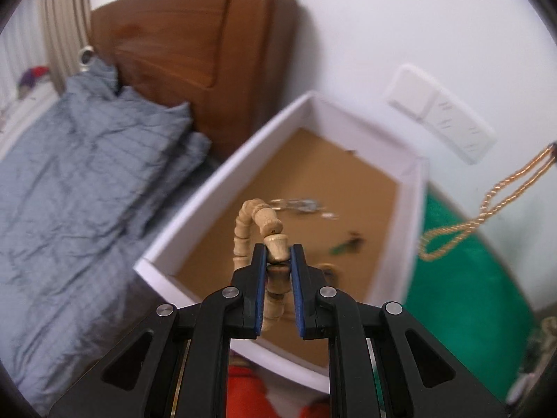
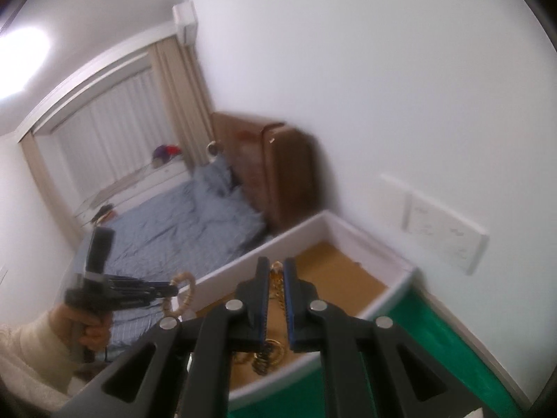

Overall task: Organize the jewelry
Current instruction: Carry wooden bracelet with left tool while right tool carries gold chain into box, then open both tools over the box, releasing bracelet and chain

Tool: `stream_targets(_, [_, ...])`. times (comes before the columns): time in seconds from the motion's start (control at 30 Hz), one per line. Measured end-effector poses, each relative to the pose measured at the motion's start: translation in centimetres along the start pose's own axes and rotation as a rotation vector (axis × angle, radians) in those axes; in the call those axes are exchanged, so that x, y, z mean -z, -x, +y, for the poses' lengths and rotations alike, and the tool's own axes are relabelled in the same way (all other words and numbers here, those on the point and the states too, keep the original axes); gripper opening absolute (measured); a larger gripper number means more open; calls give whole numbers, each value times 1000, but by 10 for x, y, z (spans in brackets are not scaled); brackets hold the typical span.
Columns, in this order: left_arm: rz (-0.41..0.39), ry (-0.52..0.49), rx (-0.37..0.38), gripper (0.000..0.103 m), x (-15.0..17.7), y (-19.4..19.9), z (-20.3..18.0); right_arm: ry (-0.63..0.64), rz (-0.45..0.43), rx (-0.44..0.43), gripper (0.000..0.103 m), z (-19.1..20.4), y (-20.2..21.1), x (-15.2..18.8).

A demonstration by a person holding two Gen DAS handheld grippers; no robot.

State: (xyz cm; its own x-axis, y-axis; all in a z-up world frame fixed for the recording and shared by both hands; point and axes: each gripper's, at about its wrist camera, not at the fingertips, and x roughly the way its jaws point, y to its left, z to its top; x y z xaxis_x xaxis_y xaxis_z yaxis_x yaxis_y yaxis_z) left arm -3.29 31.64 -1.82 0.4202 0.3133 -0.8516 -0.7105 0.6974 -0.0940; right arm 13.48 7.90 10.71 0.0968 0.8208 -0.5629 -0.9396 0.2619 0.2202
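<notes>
One white box (image 1: 414, 188) on green surface (image 1: 463, 278) beside bed (image 1: 80, 181)

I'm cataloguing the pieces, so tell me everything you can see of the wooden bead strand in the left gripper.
The wooden bead strand is a string of pale, unvarnished-looking beads, mostly short barrel shapes, with two larger flared ones near its end. The left gripper is shut on it just below those. It arches up and over on the left, then hangs down between the fingers, lifted clear above the white box with a brown floor. Nothing else touches it.
</notes>
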Motion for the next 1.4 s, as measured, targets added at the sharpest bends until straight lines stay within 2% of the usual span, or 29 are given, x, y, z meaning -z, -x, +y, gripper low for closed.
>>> stream_targets(0.13, [5, -4, -63, 12, 3, -28, 5, 3, 78, -41, 8, 9, -56, 4])
stream_targets(0.33, [15, -4, -119, 12, 4, -59, 3, 13, 181, -75, 8, 27, -125, 20])
stream_targets(0.5, [37, 17, -132, 13, 7, -77, 4, 13, 278, -71, 8, 35, -184, 49])
stream_targets(0.6, [39, 32, -121, 16, 11, -84, 6, -6, 313, -82, 10, 37, -205, 65])
stream_targets(0.63, [35, 31, -120, 25, 12, -84, 6, -14, 318, -82, 12, 37, -207, 68])
stream_targets(0.67, [30, 29, -127, 47, 14, -84, 5, -28, 326, -79, 17, 38, -210, 71])
stream_targets(0.7, [18, 32, -136, 60, 15, -81, 4, -38, 325, -77, 36, 37, -211, 72])
stream_targets(0.73, [1, 36, -147, 81, 17, -77, 2, -48, 319, -76, 54, 36, -210, 72])
stream_targets(0.77, [-25, 38, -159, 90, 19, -71, 1, -52, 312, -68, 59, 36, -207, 73])
stream_targets(0.83, [-88, 44, -185, 99, 22, -56, -3, -48, 307, -41, 59, 36, -200, 73])
stream_targets(0.93, [-115, 48, -233, 101, 26, -38, -10, -34, 290, 17, 61, 33, -184, 75])
stream_targets(1.0, [-111, 64, -242, 101, 30, -29, -13, -20, 279, 89, 66, 30, -171, 80])
stream_targets(1.17, [-17, 45, -330, 100, 35, -25, -27, 0, 297, 187, 69, 26, -154, 91])
stream_targets(1.27, [6, 71, -284, 100, 39, -23, -29, 13, 309, 229, 69, 29, -150, 95])
stream_targets(1.4, [7, 82, -285, 100, 42, -21, -33, 36, 307, 267, 69, 30, -144, 97])
